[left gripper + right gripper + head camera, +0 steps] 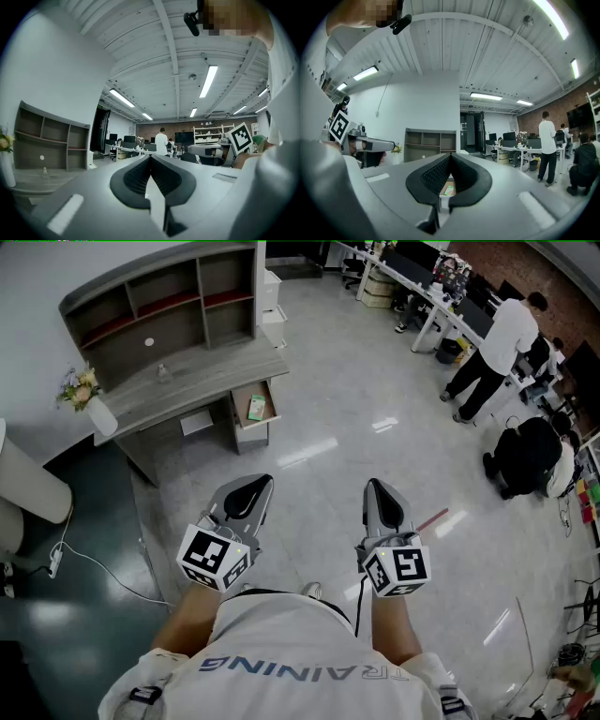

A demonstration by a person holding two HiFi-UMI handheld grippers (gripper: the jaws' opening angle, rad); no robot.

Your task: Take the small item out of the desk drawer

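A grey desk [202, 381] with a shelf unit on top stands at the upper left of the head view. Its drawer [254, 412] is pulled open, and a small green item [256, 409] lies inside. My left gripper [260, 484] and right gripper [374, 487] are held side by side in front of my body, well short of the desk. Both are shut with nothing between the jaws. In the right gripper view the drawer and the green item [449, 190] show in the gap below the closed pads [440, 171]. The left gripper [150, 158] points toward the far office desks.
A white vase with flowers [91, 401] stands on the desk's left end. A white rounded object [28, 486] and a cable with a power strip [56, 559] lie at the left. People [499, 338] stand and crouch by office desks at the far right. Red tape [432, 519] marks the floor.
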